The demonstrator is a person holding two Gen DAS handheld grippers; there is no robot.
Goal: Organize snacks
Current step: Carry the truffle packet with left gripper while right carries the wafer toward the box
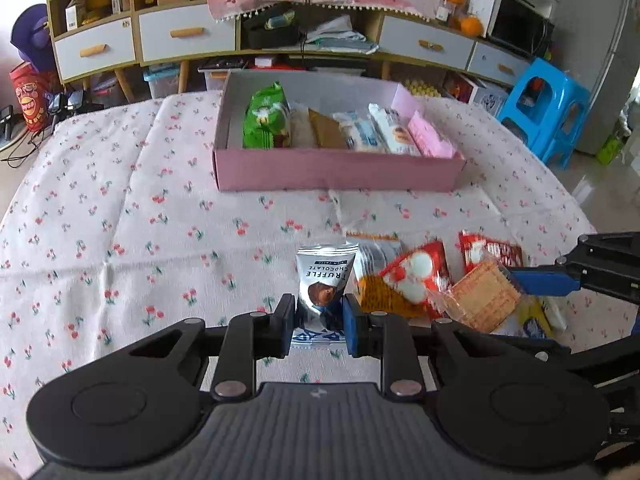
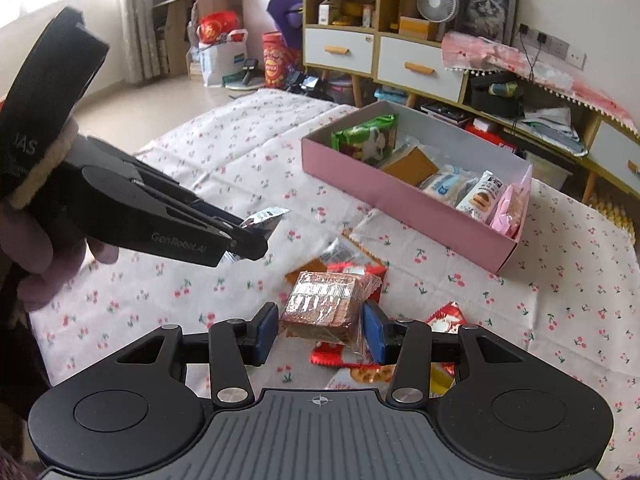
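My left gripper is shut on a silver truffle chocolate packet and holds it above the cherry-print tablecloth; it also shows in the right wrist view with the packet in its tips. My right gripper is shut on a clear-wrapped pack of brown biscuits, which the left wrist view shows too. Loose snacks lie in a pile beside them: a red packet, another red packet, an orange and silver packet. The pink box beyond holds several snacks.
The pink box stands at the table's far side with free room at its left end. A cabinet with drawers stands behind the table. A blue plastic stool is on the floor at the right.
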